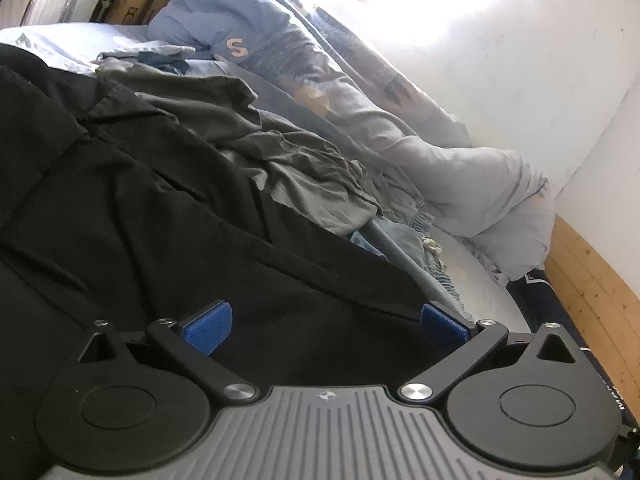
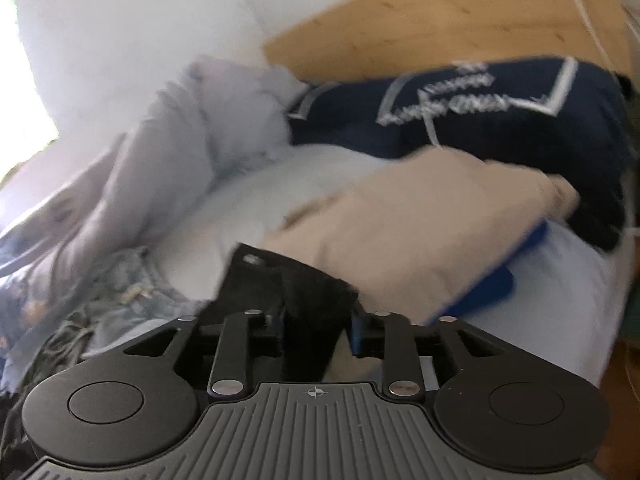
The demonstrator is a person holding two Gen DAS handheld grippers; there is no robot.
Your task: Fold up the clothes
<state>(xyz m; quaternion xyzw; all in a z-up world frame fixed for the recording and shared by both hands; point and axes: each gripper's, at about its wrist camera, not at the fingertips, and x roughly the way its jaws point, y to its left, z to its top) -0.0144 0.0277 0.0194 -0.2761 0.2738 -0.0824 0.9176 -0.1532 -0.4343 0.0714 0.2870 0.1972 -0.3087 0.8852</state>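
Note:
A black garment [image 1: 132,216] lies spread over the bed and fills the left of the left wrist view. My left gripper [image 1: 326,326] is open, its blue pads [image 1: 208,328] wide apart just above the black cloth. In the right wrist view, which is blurred, my right gripper [image 2: 318,328] is shut on a corner of the black garment [image 2: 288,280], which stands up between the pads. A crumpled grey garment [image 1: 280,168] lies beyond the black one.
A folded beige garment [image 2: 420,232] lies on something blue [image 2: 480,288], in front of a navy pillow with white lettering [image 2: 480,120]. A pale blue duvet [image 1: 460,168] runs along the white wall. A blue printed garment [image 1: 416,240] lies crumpled nearby. Wooden headboard [image 2: 440,12] behind.

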